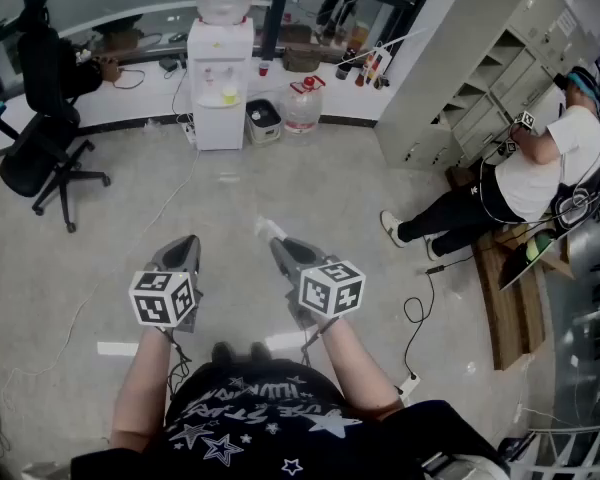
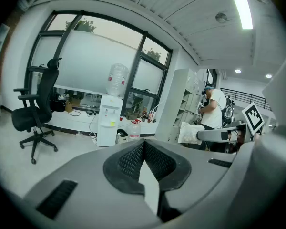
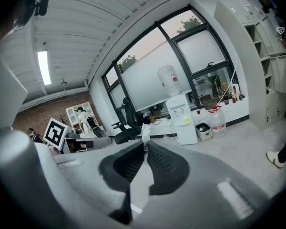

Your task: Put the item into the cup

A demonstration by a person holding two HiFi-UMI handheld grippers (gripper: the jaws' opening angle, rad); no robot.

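Office floor (image 1: 100, 238) lay below; right gripper (image 1: 277, 240) pinched a white tissue (image 1: 268, 228) at its tips, probably light and crushable; left gripper (image 1: 188, 241) sat closed, empty

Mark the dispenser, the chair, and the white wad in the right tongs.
Dispenser (image 1: 220, 103): head view, front panel.
Chair (image 1: 30, 160): head view, seat.
Wad (image 3: 145, 130): right gripper view, exposed top.

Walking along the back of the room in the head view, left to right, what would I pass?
black office chair → water dispenser → water jug on the floor → open shelving unit → person in a white shirt
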